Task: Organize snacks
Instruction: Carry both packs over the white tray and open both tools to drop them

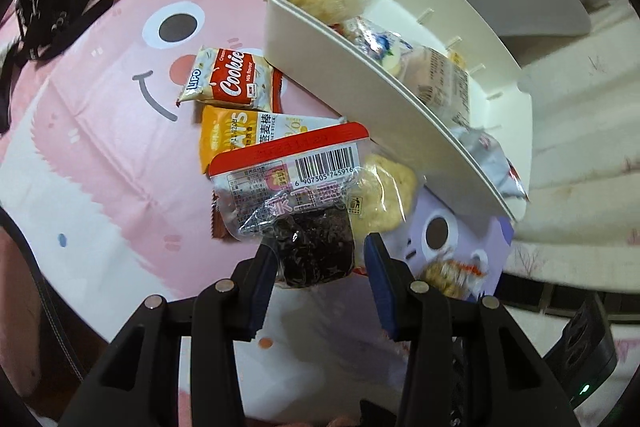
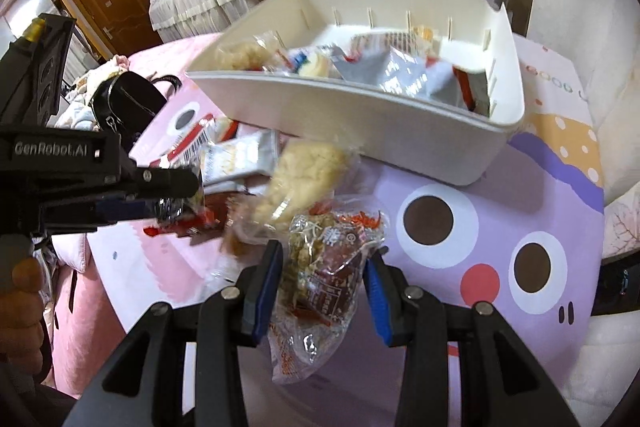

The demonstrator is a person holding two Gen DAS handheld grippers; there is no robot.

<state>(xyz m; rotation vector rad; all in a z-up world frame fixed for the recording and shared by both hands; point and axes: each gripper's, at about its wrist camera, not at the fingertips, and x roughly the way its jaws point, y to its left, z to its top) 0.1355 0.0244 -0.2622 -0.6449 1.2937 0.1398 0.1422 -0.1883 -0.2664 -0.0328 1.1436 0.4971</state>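
Both claws grip 1 packet each: left claw [image 1: 320, 263] holds the dark snack [image 1: 310, 247], right claw [image 2: 324, 267] the red-brown snack [image 2: 324, 275]. The white bin [image 2: 360, 115] lies ahead, nearer the right.

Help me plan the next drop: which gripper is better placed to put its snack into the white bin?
Probably right. The right gripper straddles a crumbly snack packet facing the white bin's open top. The left gripper, around a dark snack packet, has the bin off to one side.
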